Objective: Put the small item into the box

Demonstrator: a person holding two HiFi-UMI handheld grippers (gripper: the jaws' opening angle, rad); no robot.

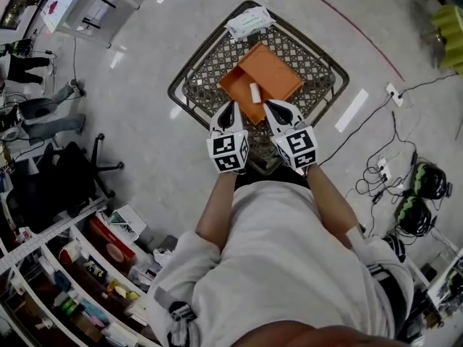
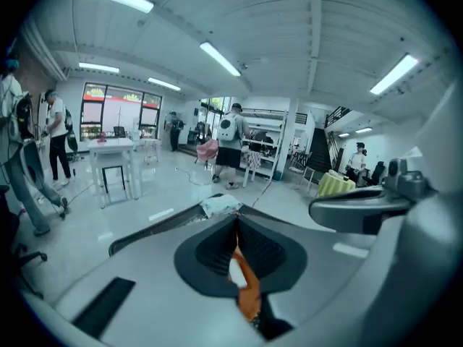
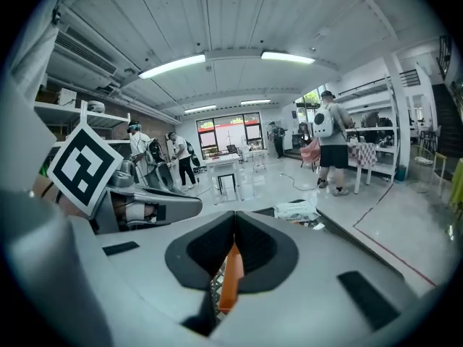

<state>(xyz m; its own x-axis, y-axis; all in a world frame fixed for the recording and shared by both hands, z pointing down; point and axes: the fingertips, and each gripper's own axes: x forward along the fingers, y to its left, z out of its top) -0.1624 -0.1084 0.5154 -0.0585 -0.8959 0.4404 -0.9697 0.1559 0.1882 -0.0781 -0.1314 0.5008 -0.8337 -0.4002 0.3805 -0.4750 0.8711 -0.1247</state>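
An orange box [image 1: 273, 65] lies on a wire-mesh table [image 1: 312, 62], and a small white item [image 1: 255, 92] rests inside it near the front edge. My left gripper [image 1: 231, 108] is at the box's near-left edge with its jaws shut and nothing seen between them. My right gripper [image 1: 268, 106] is at the box's near corner, also shut. In the left gripper view the closed left gripper [image 2: 237, 217] leaves a slit showing the white item [image 2: 236, 270] and orange box [image 2: 250, 300]. The right gripper [image 3: 235, 215] shows orange box [image 3: 230, 280] below its tips.
A white packet [image 1: 249, 22] lies at the table's far corner. A black office chair [image 1: 79, 168] and cluttered shelves [image 1: 79, 266] stand at left. Cables, a power strip [image 1: 394, 92] and helmets [image 1: 428, 181] lie on the floor at right. People stand further back in the room.
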